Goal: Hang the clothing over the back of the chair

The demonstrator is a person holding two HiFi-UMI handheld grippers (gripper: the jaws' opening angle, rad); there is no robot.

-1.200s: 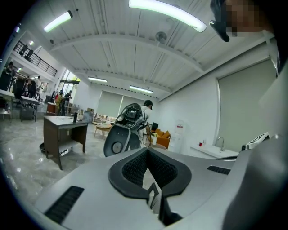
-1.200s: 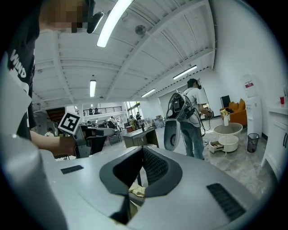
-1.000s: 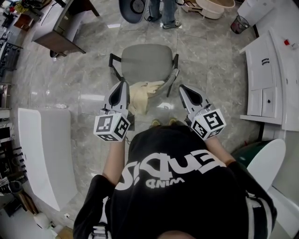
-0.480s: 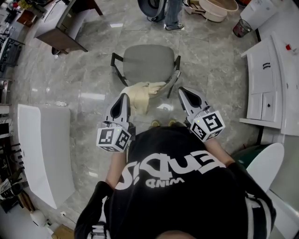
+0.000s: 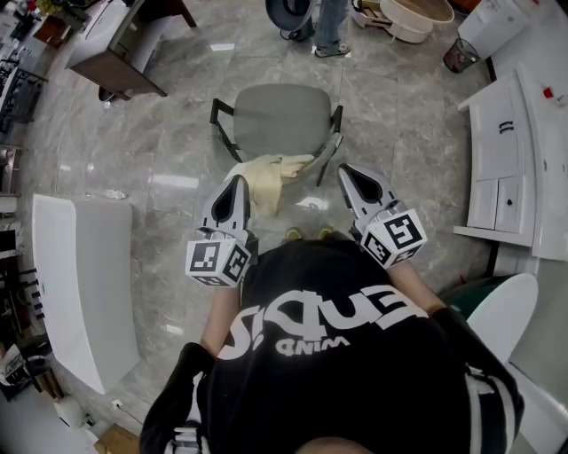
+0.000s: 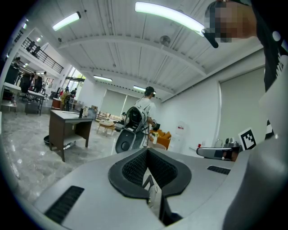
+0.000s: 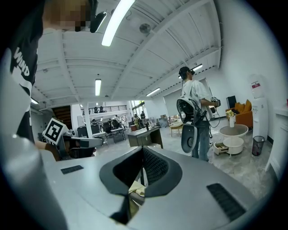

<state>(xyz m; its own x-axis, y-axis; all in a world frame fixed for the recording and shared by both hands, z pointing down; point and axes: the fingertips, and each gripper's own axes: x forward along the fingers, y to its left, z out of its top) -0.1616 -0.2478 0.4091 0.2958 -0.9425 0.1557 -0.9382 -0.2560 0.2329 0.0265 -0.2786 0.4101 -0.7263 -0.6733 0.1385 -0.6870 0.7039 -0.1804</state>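
Observation:
A grey office chair (image 5: 277,120) stands on the marble floor in front of me, its back toward me. Cream clothing (image 5: 266,177) lies draped over that back, one part hanging down on my side. My left gripper (image 5: 238,181) sits just left of the cloth with its jaws shut and nothing between them, as the left gripper view (image 6: 147,150) also shows. Right of the chair back, my right gripper (image 5: 349,170) is also shut and empty. In the right gripper view (image 7: 143,148) a bit of the cream clothing (image 7: 137,188) shows below the jaws.
A long white counter (image 5: 84,284) runs along the left and white cabinets (image 5: 506,160) stand on the right. A dark desk (image 5: 120,53) is at the far left. Beyond the chair are a standing person (image 5: 324,22), a waste bin (image 5: 459,53) and a round low table (image 5: 404,18).
My left gripper has drawn back from the chair toward me, still shut. The clothing stays on the chair back. The right gripper has kept its place.

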